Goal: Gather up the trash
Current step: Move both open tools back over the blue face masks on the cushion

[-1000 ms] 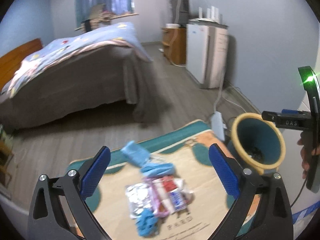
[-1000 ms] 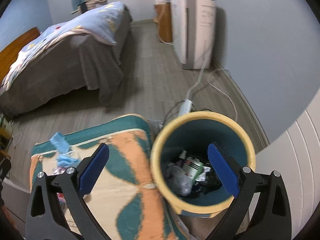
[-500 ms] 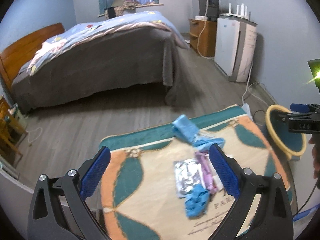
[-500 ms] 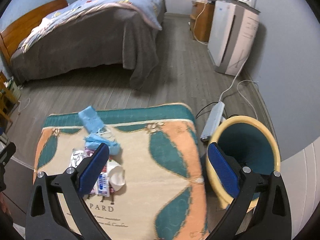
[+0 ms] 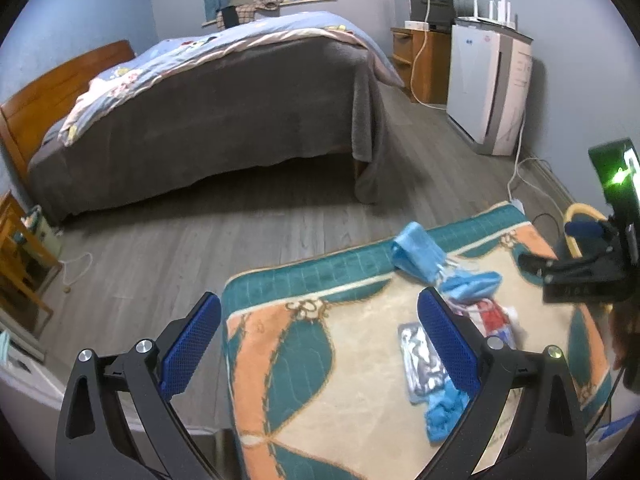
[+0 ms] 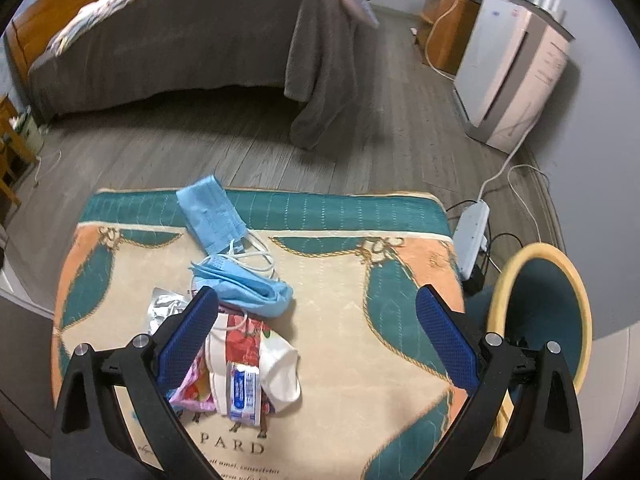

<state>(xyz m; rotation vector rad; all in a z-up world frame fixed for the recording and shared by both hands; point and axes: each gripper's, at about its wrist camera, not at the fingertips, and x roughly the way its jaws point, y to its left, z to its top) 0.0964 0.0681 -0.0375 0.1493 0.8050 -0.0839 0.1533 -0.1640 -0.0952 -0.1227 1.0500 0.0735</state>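
A pile of trash lies on a patterned cloth-covered table (image 6: 360, 216): two blue face masks (image 6: 212, 212), a crumpled one (image 6: 248, 284), a silver foil wrapper (image 6: 164, 304), a red and white packet (image 6: 244, 360) and a pink wrapper (image 6: 190, 390). The trash bin (image 6: 540, 304), yellow-rimmed and teal inside, stands on the floor right of the table. My right gripper (image 6: 316, 340) is open and empty above the table, right of the pile. My left gripper (image 5: 320, 344) is open and empty over the table's left part; masks (image 5: 420, 252) and foil wrapper (image 5: 420, 364) lie near its right finger.
A bed (image 5: 200, 120) with a grey cover stands across the wooden floor. A white appliance (image 5: 488, 80) and a wooden cabinet (image 5: 420, 64) line the right wall. A power strip (image 6: 472, 236) with cables lies between table and bin.
My right gripper has swung left from over the bin to above the table beside the trash pile. My left gripper's view has shifted left, so the pile now sits to its right.
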